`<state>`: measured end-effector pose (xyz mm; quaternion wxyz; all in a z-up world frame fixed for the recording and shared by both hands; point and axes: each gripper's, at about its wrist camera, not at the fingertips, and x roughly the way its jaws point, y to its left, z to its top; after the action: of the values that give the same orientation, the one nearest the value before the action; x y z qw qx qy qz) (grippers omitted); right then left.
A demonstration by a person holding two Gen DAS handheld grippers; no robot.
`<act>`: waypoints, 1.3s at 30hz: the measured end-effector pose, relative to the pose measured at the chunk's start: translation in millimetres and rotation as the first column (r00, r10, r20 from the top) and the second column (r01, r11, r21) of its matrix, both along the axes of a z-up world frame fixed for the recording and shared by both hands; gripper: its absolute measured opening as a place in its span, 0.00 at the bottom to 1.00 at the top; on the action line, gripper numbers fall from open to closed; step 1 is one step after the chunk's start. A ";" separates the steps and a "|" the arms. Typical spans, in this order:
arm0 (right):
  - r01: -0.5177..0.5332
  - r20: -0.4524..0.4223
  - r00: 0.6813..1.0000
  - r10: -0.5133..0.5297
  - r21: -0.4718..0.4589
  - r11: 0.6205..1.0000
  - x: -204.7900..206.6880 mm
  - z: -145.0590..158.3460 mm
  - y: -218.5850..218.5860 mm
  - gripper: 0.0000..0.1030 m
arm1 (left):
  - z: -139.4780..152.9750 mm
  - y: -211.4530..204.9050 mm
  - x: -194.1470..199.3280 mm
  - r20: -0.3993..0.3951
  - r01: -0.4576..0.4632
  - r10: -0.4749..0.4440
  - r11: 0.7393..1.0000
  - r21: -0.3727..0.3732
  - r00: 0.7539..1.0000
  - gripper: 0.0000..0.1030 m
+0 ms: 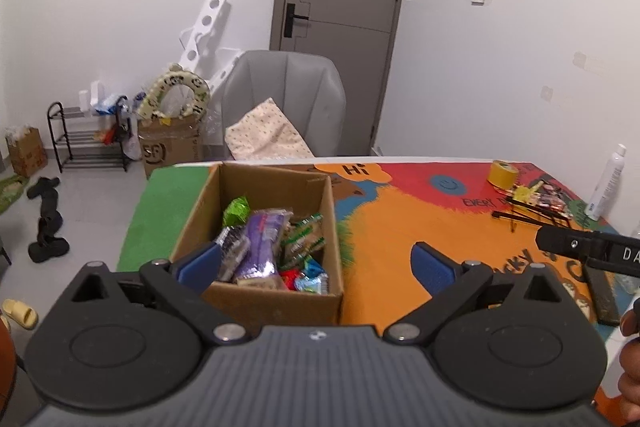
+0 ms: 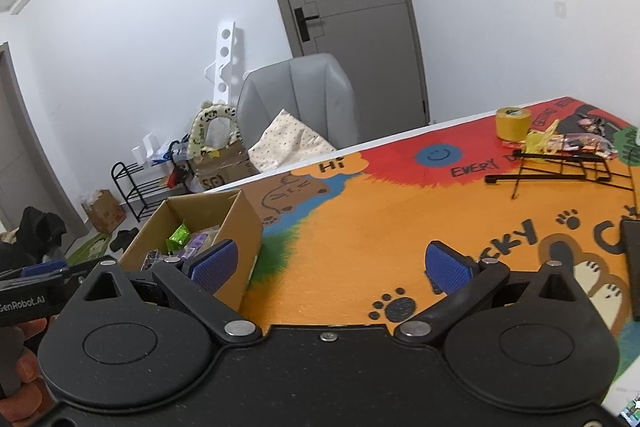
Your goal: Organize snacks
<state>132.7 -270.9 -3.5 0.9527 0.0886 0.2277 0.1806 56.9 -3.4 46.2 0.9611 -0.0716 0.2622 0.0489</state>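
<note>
An open cardboard box (image 1: 332, 227) stands on the colourful table mat, filled with snack packets: a purple one (image 1: 262, 245), a green one (image 1: 237, 209) and several small ones. My left gripper (image 1: 316, 265) is open and empty, just before the box's near side. My right gripper (image 2: 332, 263) is open and empty over the orange mat, to the right of the box (image 2: 244, 223). The right gripper's side shows at the right edge of the left wrist view (image 1: 588, 247).
A yellow tape roll (image 2: 514, 123), a folded black wire rack (image 2: 560, 167) and some small packets (image 2: 580, 143) lie at the mat's far right. A white bottle (image 1: 606, 183) stands at the right edge. A grey chair (image 1: 288, 99) stands behind the table.
</note>
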 end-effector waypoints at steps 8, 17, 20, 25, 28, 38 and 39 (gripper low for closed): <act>0.034 0.034 0.999 -0.033 -0.030 0.999 -24.8 11.4 -16.8 1.00 | 3.6 -9.2 -20.6 0.002 0.029 -0.029 1.000 0.005 1.000 0.97; 0.056 0.045 0.997 -0.055 -0.022 0.998 -46.0 23.3 -40.1 1.00 | 12.1 -8.7 -43.1 0.020 0.061 -0.062 0.997 0.054 0.998 0.98; 0.069 0.073 0.995 -0.067 -0.032 0.997 -56.0 27.0 -46.1 1.00 | 17.2 -0.4 -54.4 0.032 0.045 -0.047 0.997 0.056 0.998 0.98; 0.091 0.105 0.991 -0.086 -0.046 0.995 -69.5 29.8 -52.1 1.00 | 23.9 5.9 -69.4 0.058 0.026 -0.031 0.996 0.084 0.998 0.98; 0.098 0.118 0.989 -0.092 -0.046 0.994 -75.1 28.6 -55.8 1.00 | 23.7 6.5 -76.8 0.067 0.027 -0.034 0.995 0.091 0.997 0.98; 0.075 0.158 0.985 -0.066 -0.046 0.996 -99.2 28.9 -63.6 1.00 | 18.7 -8.4 -86.6 0.081 0.048 -0.060 0.990 0.133 0.995 0.99; 0.069 0.149 0.987 -0.061 -0.050 0.996 -97.8 27.0 -62.9 1.00 | 18.8 -9.9 -85.3 0.082 0.048 -0.059 0.990 0.135 0.995 0.99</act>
<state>34.9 -333.9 23.5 0.9744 0.0561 0.1584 0.1492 -28.4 -13.3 64.9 0.9751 -0.0025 0.2186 0.0372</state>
